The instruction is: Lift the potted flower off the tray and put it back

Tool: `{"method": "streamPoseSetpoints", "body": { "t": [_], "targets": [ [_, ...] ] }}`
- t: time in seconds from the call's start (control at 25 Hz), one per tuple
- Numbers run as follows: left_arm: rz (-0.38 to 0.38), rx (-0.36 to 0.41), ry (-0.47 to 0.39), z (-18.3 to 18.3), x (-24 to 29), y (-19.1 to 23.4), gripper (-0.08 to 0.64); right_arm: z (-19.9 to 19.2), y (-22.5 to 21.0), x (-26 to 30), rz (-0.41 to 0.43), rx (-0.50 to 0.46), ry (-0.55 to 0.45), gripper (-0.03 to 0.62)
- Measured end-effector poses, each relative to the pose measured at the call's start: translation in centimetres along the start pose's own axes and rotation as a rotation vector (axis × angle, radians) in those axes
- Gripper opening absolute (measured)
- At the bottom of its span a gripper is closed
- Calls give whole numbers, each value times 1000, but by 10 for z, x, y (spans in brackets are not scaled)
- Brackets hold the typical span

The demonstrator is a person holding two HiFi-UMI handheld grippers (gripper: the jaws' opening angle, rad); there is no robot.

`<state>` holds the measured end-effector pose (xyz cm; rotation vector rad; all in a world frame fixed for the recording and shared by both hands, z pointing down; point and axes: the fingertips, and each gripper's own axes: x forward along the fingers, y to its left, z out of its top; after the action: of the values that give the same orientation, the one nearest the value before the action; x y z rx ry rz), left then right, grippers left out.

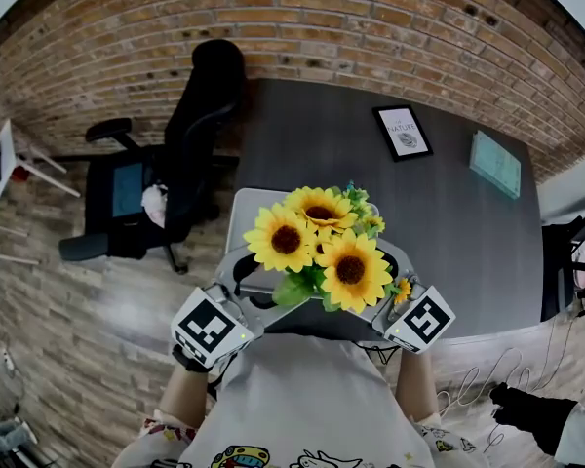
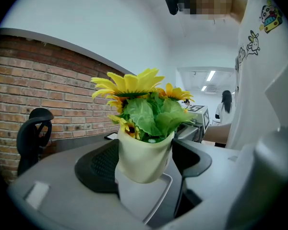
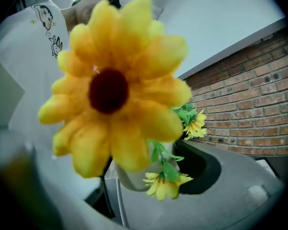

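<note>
The potted flower [image 1: 317, 242] is a bunch of yellow sunflowers in a cream pot [image 2: 144, 157]. In the head view the blooms hide the pot. My left gripper [image 2: 144, 163] is shut on the pot, with a black pad against each side. The pot's base seems to hang just above the pale grey tray [image 2: 156, 202]. From the opposite side my right gripper [image 3: 149, 176] also has the pot [image 3: 132, 178] filling its jaws, though a large bloom [image 3: 110, 90] covers much of that view. In the head view the left gripper [image 1: 246, 279] and right gripper [image 1: 395, 279] flank the flowers over the tray [image 1: 249, 208].
The tray lies at the near edge of a dark table [image 1: 448, 252]. A framed picture [image 1: 402, 132] and a teal booklet [image 1: 495, 162] lie farther back. A black office chair [image 1: 166, 183] stands left of the table, with a brick wall behind.
</note>
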<state>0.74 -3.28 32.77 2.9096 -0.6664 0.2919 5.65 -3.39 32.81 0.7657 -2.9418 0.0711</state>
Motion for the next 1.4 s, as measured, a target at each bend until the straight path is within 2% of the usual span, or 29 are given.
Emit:
{"method": "streamPoseSetpoints", "body": {
  "t": [0.24,0.72,1.0,1.28,1.4],
  "targets": [
    [13,-49,-12,1,-2,-2,365,0,2,-3,-6,18,-7,408],
    [57,-88,1,-15,1,-1,365,-20,1,-1,12,79,-50,403],
    [54,-103,45,-18,-3,-3,365,-23,7,1,1,126,-9,399],
    [56,-172,79,-72,15,44,364,-76,-23,38,7,177,31,396],
    [47,-200,82,-89,20,50,362,-91,-27,42,-4,200,43,394]
  ]
}}
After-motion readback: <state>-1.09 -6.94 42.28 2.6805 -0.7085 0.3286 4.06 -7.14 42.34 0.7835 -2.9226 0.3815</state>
